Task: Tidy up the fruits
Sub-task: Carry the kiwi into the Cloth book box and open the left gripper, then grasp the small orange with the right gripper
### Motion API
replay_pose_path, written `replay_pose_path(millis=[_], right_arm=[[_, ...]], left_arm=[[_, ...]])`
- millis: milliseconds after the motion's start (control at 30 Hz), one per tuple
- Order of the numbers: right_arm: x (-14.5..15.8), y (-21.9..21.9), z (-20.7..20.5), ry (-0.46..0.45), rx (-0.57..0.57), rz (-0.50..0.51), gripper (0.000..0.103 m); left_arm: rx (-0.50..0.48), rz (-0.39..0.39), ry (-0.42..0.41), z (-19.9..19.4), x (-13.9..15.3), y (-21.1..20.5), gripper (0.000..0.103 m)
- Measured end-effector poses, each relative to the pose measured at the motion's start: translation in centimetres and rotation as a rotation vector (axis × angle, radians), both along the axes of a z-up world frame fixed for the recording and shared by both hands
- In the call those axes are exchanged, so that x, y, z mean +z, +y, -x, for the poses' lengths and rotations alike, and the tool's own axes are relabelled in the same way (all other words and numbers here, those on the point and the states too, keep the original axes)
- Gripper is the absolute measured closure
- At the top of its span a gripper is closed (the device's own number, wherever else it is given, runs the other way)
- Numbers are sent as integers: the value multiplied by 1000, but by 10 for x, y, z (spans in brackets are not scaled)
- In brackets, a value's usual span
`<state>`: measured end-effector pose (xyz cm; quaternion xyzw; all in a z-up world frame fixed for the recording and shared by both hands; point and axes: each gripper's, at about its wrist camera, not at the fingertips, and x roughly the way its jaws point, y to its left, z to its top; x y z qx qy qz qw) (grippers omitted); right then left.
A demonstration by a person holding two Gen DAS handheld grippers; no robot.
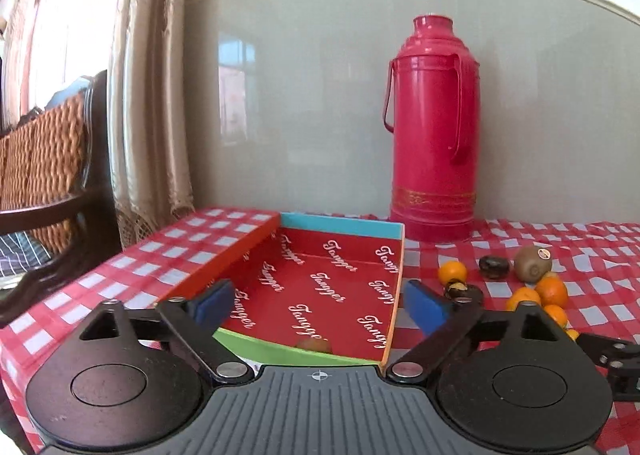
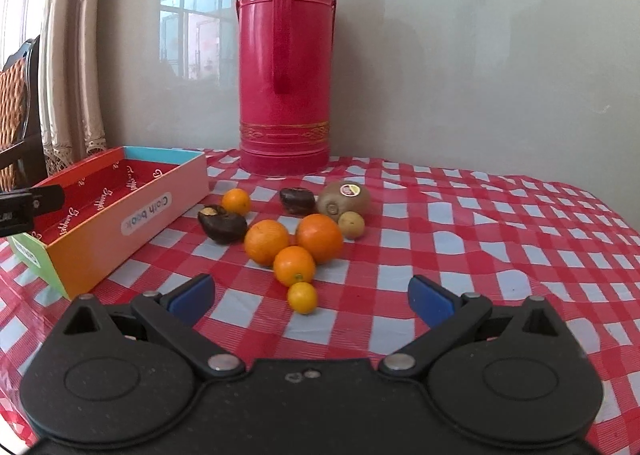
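A colourful open box (image 1: 320,287) (image 2: 120,211) with a red printed inside lies on the checked tablecloth. One brown fruit (image 1: 314,345) lies inside at its near end. My left gripper (image 1: 320,305) hovers open and empty over the box's near end. A pile of fruit lies to the right of the box: several oranges (image 2: 266,241), a small yellow fruit (image 2: 303,297), a kiwi (image 2: 344,197) (image 1: 532,263), a small tan fruit (image 2: 351,225) and two dark brown fruits (image 2: 222,225) (image 2: 296,200). My right gripper (image 2: 312,297) is open and empty just in front of the pile.
A tall red thermos (image 1: 434,127) (image 2: 286,63) stands at the back by the wall. A wicker chair (image 1: 44,159) and curtain (image 1: 152,75) stand past the table's left edge. The tablecloth (image 2: 500,255) stretches to the right of the fruit.
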<state>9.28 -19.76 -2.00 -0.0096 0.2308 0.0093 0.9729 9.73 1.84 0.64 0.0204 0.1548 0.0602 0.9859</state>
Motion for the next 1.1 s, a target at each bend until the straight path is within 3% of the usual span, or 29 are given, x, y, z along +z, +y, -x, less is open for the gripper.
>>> replay_pose_path(millis=[233, 333, 367, 533, 600, 700, 867, 1100], right_arm=[[-5, 8, -14, 30, -1, 4, 8], [-8, 7, -24, 72, -6, -26, 24], [-10, 8, -26, 84, -5, -27, 34], [-15, 10, -38, 116, -15, -32, 54], [-18, 9, -45, 139, -22, -42, 75], [-21, 11, -52, 158, -44, -32, 90], [-12, 15, -44, 101, -45, -69, 90], [17, 59, -28, -41, 71, -78, 90]], left_arm=[[24, -21, 33, 11, -2, 15, 3], [27, -50, 66, 14, -8, 18, 3], [27, -63, 76, 14, -10, 20, 3], [48, -72, 81, 17, -12, 33, 3], [58, -63, 88, 16, -13, 39, 3], [63, -63, 98, 16, -15, 45, 3], [60, -59, 109, 17, -16, 51, 3], [58, -54, 120, 20, -19, 60, 3]])
